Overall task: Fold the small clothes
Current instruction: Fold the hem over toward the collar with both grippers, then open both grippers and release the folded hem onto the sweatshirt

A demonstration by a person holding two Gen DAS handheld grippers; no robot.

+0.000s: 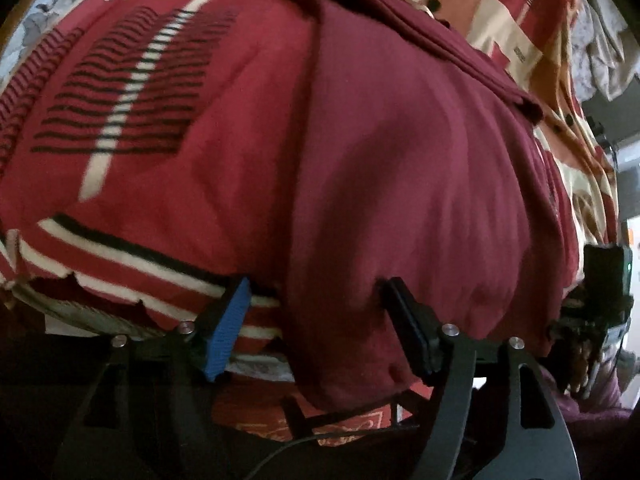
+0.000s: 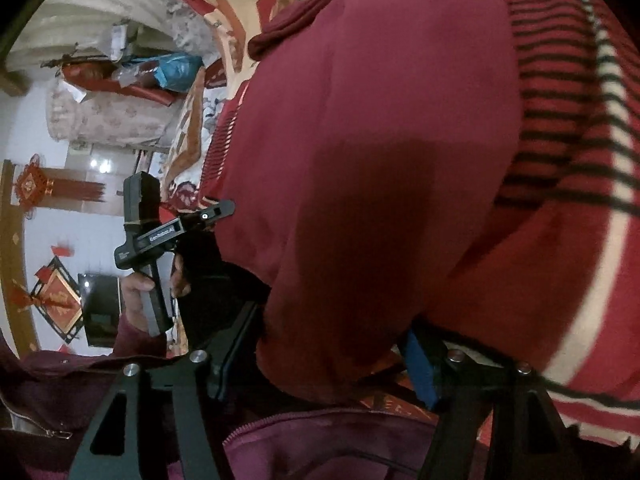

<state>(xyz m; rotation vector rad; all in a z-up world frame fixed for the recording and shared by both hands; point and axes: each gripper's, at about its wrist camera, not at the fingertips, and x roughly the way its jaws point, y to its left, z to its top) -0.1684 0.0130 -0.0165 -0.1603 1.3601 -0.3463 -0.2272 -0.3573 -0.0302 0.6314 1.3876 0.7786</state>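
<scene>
A dark maroon garment (image 1: 400, 160) lies spread on a red blanket (image 1: 140, 100) with black stripes and cream bands. My left gripper (image 1: 318, 320) is open at the garment's near edge. Its blue pad (image 1: 228, 328) stands clear of the cloth, while the black finger (image 1: 408, 320) rests against a fold. In the right wrist view the same garment (image 2: 360, 140) bulges between the wide-set fingers of my right gripper (image 2: 328, 360), which is open. The left gripper's body (image 2: 160, 232) shows there, held in a hand (image 2: 136, 300), with its tips hidden behind the cloth.
A cream and orange patchwork bed cover (image 1: 500, 8) lies beyond the blanket. The right gripper's body (image 1: 604, 280) is at the right edge. Piled bedding (image 2: 112, 112), a dark screen (image 2: 100, 308) and red wall ornaments (image 2: 60, 288) stand to the left. A maroon zipped jacket (image 2: 320, 440) is close below.
</scene>
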